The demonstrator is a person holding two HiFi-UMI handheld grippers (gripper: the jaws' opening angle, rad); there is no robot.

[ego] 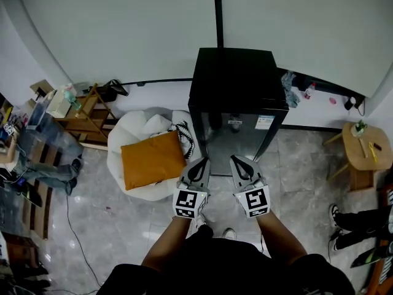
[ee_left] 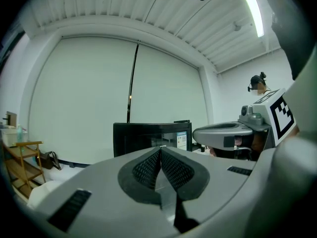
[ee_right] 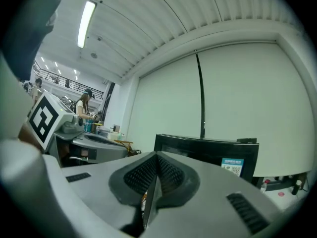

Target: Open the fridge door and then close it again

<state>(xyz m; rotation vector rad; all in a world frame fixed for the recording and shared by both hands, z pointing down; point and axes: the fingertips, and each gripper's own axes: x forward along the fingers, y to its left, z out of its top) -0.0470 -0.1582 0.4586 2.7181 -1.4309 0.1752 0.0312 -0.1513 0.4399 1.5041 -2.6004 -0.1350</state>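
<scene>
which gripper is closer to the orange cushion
Left. In the head view the left gripper is just right of the orange cushion; the right gripper is farther right, beyond the left one, facing the fridge.

A small black fridge [ego: 236, 85] stands upright by the pale wall [ego: 123, 29], its glossy labelled door [ego: 239, 134] shut.

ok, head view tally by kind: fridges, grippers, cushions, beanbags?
Fridge: 1
Grippers: 2 (left gripper, right gripper)
Orange cushion: 1
White beanbag: 1
Total: 5
</scene>
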